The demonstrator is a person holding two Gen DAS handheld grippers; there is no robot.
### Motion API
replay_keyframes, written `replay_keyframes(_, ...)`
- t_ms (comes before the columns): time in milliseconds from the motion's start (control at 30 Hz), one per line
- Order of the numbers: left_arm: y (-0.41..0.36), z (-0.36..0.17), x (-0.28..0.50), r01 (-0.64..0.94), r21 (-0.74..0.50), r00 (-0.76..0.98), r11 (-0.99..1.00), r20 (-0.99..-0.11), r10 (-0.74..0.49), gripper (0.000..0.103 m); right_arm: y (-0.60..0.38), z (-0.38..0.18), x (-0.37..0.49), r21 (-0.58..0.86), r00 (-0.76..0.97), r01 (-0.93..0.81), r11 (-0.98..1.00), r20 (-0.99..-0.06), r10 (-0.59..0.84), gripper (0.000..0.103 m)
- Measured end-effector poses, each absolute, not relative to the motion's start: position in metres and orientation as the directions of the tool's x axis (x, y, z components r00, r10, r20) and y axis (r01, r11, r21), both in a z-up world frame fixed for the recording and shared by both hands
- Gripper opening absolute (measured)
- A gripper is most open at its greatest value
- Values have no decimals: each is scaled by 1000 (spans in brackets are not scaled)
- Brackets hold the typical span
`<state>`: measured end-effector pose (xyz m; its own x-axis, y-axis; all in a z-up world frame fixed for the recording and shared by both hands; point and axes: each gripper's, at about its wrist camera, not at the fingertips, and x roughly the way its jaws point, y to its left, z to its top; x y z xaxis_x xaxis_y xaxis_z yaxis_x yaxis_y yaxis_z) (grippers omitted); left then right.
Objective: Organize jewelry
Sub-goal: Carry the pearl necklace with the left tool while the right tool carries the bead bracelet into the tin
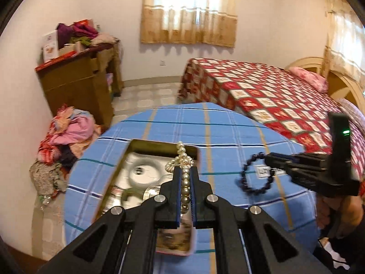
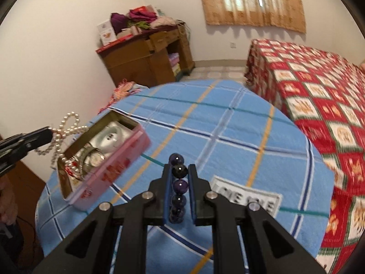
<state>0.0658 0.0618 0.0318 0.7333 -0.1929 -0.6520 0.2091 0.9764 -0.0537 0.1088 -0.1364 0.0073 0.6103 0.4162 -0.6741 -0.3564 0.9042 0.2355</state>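
**Two hand-held grippers, each carrying a strand above the worktop**

Left to right: the left hand-held gripper is clamped on a pearl necklace, whose loops hang over the open pink tin — the tin rests on the blue plaid worktop and holds bangles and a white ring-shaped item. The right hand-held gripper is closed on a dark beaded bracelet, held above the cloth near a white label. A red checked bed stands beyond.
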Motion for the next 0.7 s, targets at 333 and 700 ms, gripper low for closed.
replay_keyframes(333,109,17,87,112,-48,738,993,-665,-116,5,-78,55,119,189,617,-487,853,-616,489,15)
replay_keyframes(700,123,8,105,94,-44,732,995,-674,-99,5,-19,54,135,169,575,-585,793,-604,552,15)
